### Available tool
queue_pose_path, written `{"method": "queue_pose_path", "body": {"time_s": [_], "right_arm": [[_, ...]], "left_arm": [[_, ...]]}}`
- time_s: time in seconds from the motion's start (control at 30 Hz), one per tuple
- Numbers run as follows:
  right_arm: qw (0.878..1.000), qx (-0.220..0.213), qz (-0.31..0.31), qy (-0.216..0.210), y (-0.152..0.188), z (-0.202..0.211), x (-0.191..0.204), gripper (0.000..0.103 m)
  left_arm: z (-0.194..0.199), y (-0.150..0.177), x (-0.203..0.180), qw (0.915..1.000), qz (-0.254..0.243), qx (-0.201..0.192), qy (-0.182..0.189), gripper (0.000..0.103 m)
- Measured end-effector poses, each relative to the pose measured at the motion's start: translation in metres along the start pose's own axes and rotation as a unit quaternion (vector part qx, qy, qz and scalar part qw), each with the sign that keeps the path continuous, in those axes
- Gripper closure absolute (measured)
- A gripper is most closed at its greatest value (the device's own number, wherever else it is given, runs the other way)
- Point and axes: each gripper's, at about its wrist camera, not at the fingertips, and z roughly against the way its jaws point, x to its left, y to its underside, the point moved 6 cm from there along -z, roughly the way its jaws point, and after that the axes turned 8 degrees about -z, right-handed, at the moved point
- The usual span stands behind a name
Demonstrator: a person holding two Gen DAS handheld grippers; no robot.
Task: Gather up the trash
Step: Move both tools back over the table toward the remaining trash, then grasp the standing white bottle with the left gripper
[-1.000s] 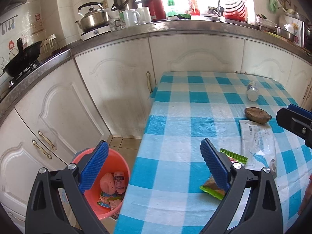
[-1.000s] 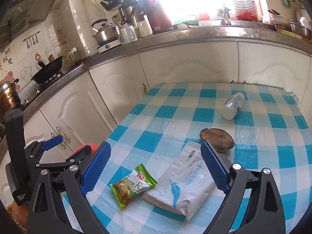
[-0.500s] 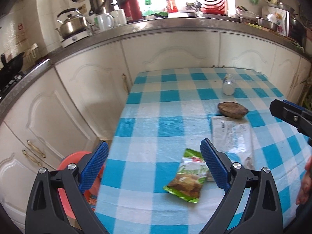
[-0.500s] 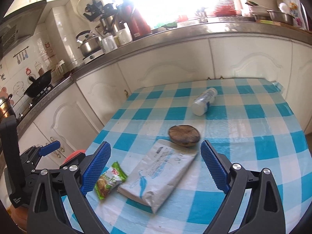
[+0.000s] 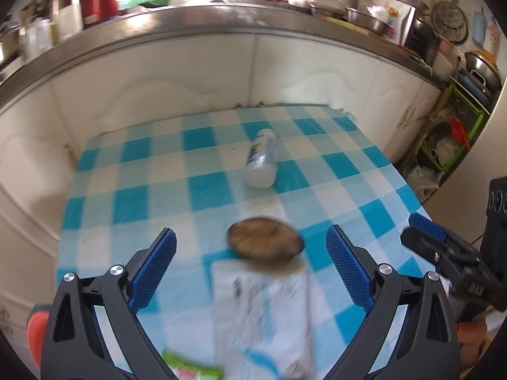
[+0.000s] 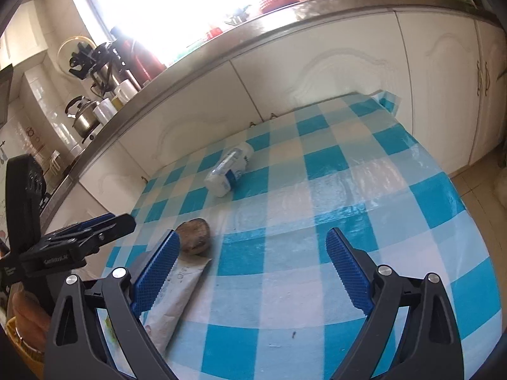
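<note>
My left gripper point(image 5: 250, 266) is spread wide and empty, the white pouch point(image 5: 263, 313) just below between its fingers: light, floppy, slick; I'd pinch a long edge. My right gripper point(image 6: 250, 266) is wide too.

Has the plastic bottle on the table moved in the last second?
No. The plastic bottle lies on its side on the same far checks of the tablecloth, beyond the brown round piece; only the cameras shifted.
</note>
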Motion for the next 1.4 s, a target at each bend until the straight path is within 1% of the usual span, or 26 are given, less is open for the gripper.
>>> {"method": "queue_pose_path", "body": {"time_s": [0.1,0.2,0.27,0.33,0.43,0.5,0.57,0.6,0.67,0.73,0.77,0.93,1.2,1.33,1.4], "right_arm": [[1.0,0.008,-0.018,0.003,-0.004,-0.004,-0.017,0.011],[0.999,0.022,-0.023,0.002,-0.005,-0.01,-0.026,0.01],[0.999,0.032,-0.021,-0.001,-0.004,-0.014,-0.027,0.01],[0.999,0.042,-0.02,-0.003,-0.002,-0.019,-0.028,0.01],[0.998,0.058,-0.018,-0.005,0.002,-0.028,-0.028,0.01],[0.998,0.065,-0.017,-0.005,0.004,-0.033,-0.028,0.01],[0.997,0.07,-0.016,-0.006,0.005,-0.036,-0.027,0.01],[0.997,0.07,-0.016,-0.008,0.005,-0.037,-0.027,0.01],[0.997,0.069,-0.016,-0.011,0.004,-0.038,-0.025,0.01],[0.998,0.066,-0.015,-0.012,0.003,-0.038,-0.024,0.01],[0.998,0.066,-0.015,-0.012,0.002,-0.039,-0.024,0.01],[0.997,0.073,-0.011,-0.009,0.004,-0.045,-0.021,0.01],[0.995,0.094,0.019,-0.007,0.013,-0.059,-0.005,0.01],[0.992,0.116,0.056,-0.006,0.021,-0.071,0.015,0.01],[0.989,0.133,0.068,-0.016,0.026,-0.078,0.026,0.01]], "left_arm": [[-0.038,-0.023,-0.009,0.9996,-0.013,0.018,0.018,0.007],[-0.076,-0.043,-0.013,0.9989,-0.023,0.036,0.02,0.008],[-0.096,-0.051,-0.013,0.9983,-0.028,0.047,0.018,0.008],[-0.112,-0.057,-0.012,0.9977,-0.034,0.059,0.007,0.008],[-0.128,-0.064,-0.008,0.9974,-0.032,0.065,0.005,0.009],[-0.136,-0.067,-0.007,0.9968,-0.037,0.071,0.002,0.013],[-0.145,-0.067,-0.004,0.9961,-0.037,0.081,-0.001,0.025],[-0.148,-0.067,-0.003,0.996,-0.033,0.083,0.002,0.027],[-0.153,-0.067,-0.001,0.996,-0.029,0.085,0.007,0.03],[-0.155,-0.067,0.0,0.9961,-0.025,0.084,0.011,0.038],[-0.156,-0.067,0.001,0.9961,-0.023,0.084,0.015,0.043],[-0.153,-0.064,0.005,0.9966,-0.008,0.077,0.025,0.058],[-0.136,-0.059,0.018,0.998,0.013,0.052,0.033,0.06],[-0.119,-0.056,0.033,0.9985,0.028,0.036,0.029,0.06],[-0.109,-0.054,0.042,0.9986,0.036,0.031,0.024,0.06]]}}
